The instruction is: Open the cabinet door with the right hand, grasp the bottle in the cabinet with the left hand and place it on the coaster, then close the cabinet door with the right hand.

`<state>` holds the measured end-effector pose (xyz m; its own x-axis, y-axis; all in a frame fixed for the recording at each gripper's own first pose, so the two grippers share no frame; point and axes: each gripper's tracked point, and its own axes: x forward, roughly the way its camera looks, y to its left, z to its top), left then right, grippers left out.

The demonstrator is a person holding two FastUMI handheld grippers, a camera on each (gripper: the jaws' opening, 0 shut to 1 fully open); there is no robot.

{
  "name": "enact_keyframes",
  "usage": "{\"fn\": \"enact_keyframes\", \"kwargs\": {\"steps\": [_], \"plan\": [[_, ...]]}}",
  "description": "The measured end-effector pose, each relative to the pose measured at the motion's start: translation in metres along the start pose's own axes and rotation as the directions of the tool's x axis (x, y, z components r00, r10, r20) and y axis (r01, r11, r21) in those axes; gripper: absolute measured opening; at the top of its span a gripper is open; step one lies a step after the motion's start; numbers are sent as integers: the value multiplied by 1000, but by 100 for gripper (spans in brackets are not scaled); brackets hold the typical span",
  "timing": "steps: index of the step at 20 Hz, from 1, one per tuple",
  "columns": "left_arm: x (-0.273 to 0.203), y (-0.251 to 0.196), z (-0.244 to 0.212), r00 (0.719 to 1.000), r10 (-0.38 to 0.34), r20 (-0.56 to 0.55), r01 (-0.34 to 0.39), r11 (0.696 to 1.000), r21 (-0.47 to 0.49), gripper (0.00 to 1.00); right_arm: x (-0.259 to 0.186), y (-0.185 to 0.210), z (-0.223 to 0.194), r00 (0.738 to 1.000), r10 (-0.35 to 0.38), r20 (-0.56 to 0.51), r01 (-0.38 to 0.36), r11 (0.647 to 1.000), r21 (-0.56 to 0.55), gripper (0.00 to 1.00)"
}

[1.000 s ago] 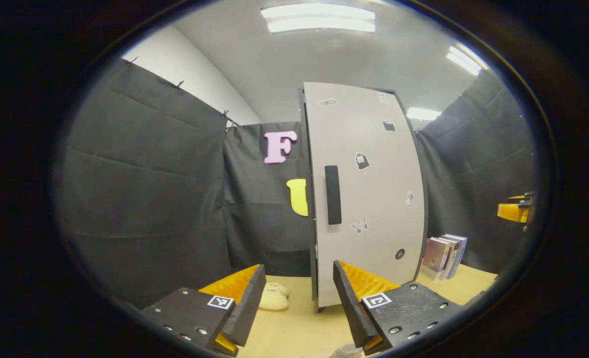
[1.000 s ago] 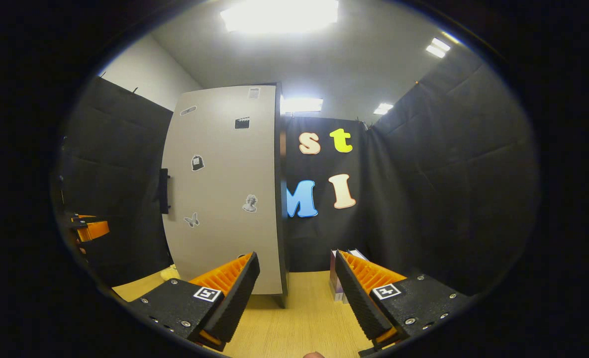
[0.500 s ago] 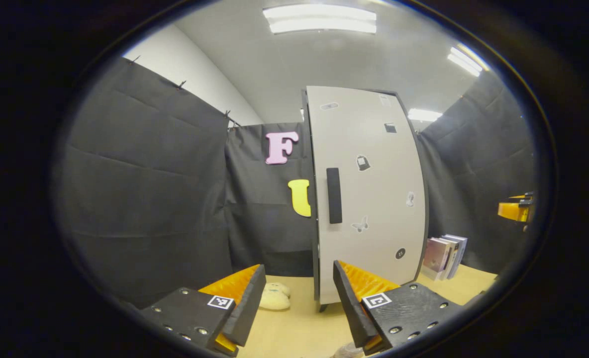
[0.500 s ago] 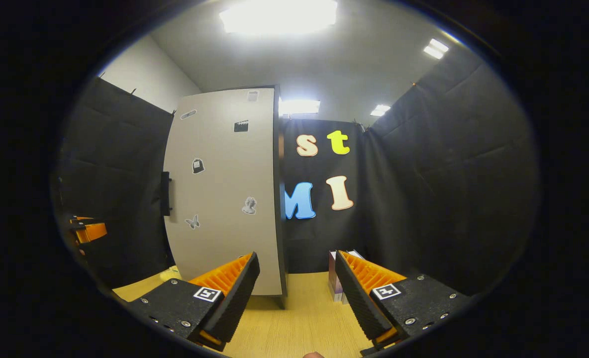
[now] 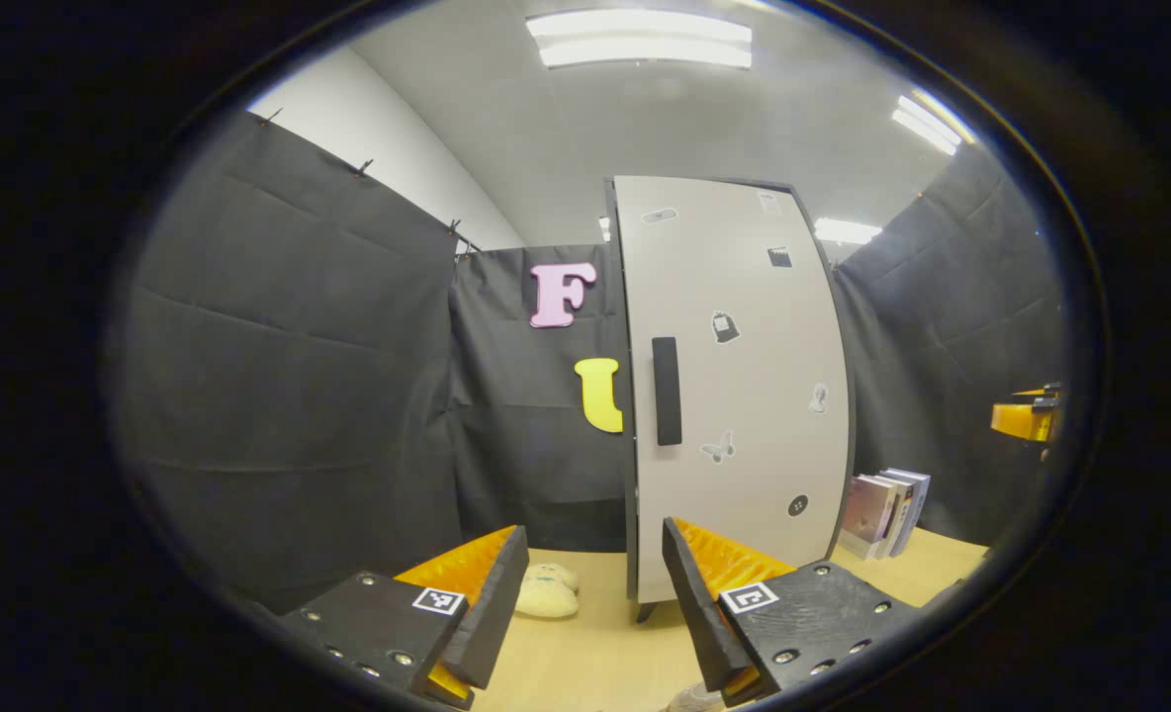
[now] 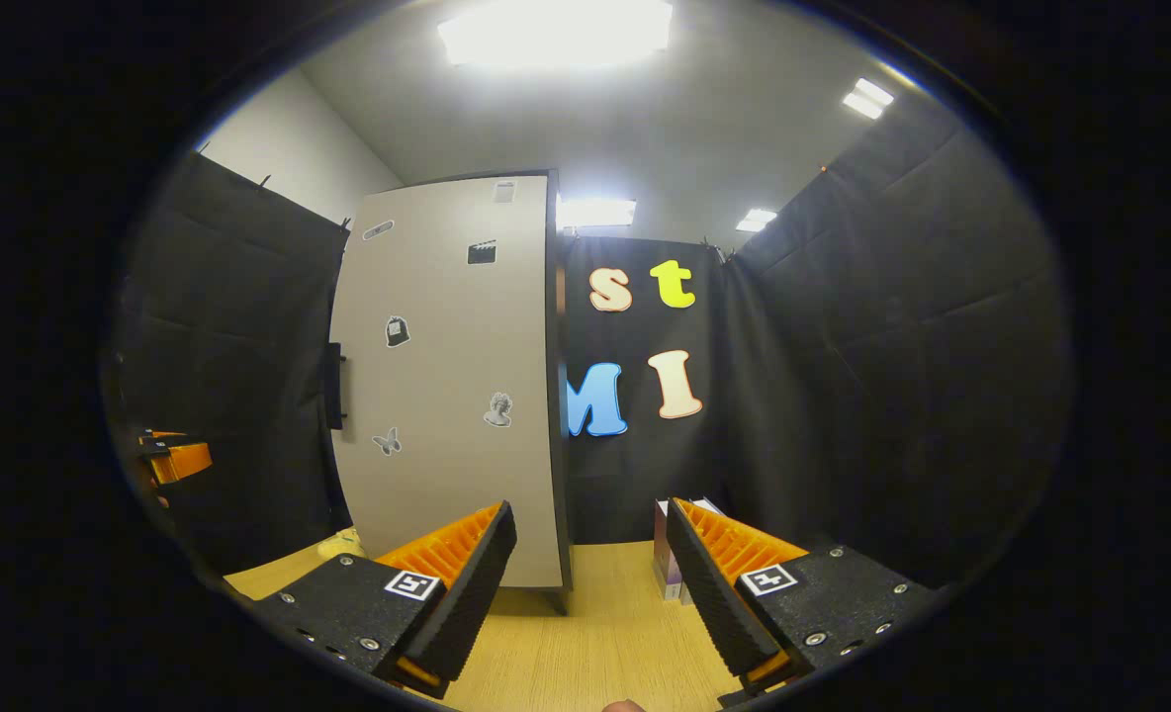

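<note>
Slightly rightward and lower is where the cabinet door (image 5: 739,396) now sits in the left gripper view compared with a second ago — a small drift of the camera, nothing more. From there the door is shut, its dark handle (image 5: 667,391) at about 12 o'clock beyond the left tongs (image 5: 595,593), which stand apart and empty. A pale soft toy (image 5: 544,591) lies on the counter (image 5: 595,663) at 11 o'clock, books (image 5: 884,512) at 2 o'clock, and the other tool shows at 3 o'clock.

From the right gripper view, the right tongs (image 6: 590,583) are likewise apart, holding nothing; the door (image 6: 447,386) rises at 11 o'clock with the handle (image 6: 333,386) at its far edge. The bottle is presumably hidden behind the shut door.

Opening is the step in hand, barely begun — next the right tongs must swing toward 10 o'clock and close on that handle.
</note>
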<state>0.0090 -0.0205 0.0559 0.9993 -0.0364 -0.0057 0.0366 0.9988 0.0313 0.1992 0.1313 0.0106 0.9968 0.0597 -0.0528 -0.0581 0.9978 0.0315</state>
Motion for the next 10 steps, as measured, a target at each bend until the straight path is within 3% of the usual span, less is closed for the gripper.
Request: {"fn": "enact_keyframes", "kwargs": {"steps": [4, 5, 7, 10], "plan": [[0, 3, -1, 1000, 4, 1, -4, 1000, -6, 73, 2, 3, 0, 1000, 2, 0, -2, 1000, 1, 94], [0, 3, -2, 1000, 6, 2, -6, 1000, -8, 83, 2, 4, 1, 1000, 5, -1, -5, 1000, -3, 94], [-2, 4, -4, 1000, 4, 0, -4, 1000, -12, 72, 3, 5, 1, 1000, 3, -2, -3, 1000, -12, 94], [0, 8, -3, 1000, 4, 0, -4, 1000, -7, 75, 5, 9, 3, 1000, 5, 8, -5, 1000, 2, 94]]}}
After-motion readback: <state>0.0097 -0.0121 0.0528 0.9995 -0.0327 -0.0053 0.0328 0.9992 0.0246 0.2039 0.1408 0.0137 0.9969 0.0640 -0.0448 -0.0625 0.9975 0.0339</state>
